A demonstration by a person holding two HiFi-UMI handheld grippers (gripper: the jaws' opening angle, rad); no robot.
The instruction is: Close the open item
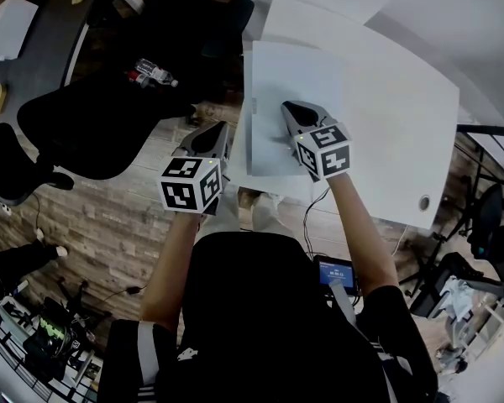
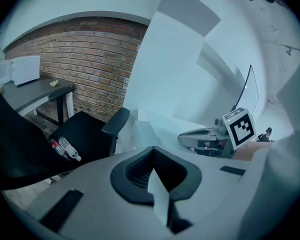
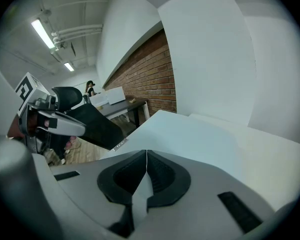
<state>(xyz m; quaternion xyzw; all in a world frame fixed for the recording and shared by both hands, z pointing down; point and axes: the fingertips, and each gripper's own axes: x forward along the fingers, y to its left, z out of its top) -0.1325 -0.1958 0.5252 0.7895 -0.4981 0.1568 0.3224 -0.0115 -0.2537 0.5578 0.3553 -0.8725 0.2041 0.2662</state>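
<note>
A flat white rectangular item [image 1: 296, 99] lies on the white table [image 1: 403, 133], its top lying flat; in the right gripper view it [image 3: 190, 134] is a thin slab with a small label on its near edge. My right gripper [image 1: 292, 112] hovers over the item's near part, jaws shut and empty [image 3: 146, 152]. My left gripper [image 1: 212, 134] hangs left of the table's edge, above the floor, also shut with nothing held [image 2: 152, 149]. Each gripper shows in the other's view: the right gripper [image 2: 190, 135] and the left gripper [image 3: 77, 129].
A black office chair [image 1: 101, 120] stands left of the table with two plastic bottles [image 1: 155, 72] on it. A grey desk [image 1: 34, 49] is at the far left. The table has a cable hole [image 1: 425, 201] near its right front. A small lit screen [image 1: 334, 273] sits below.
</note>
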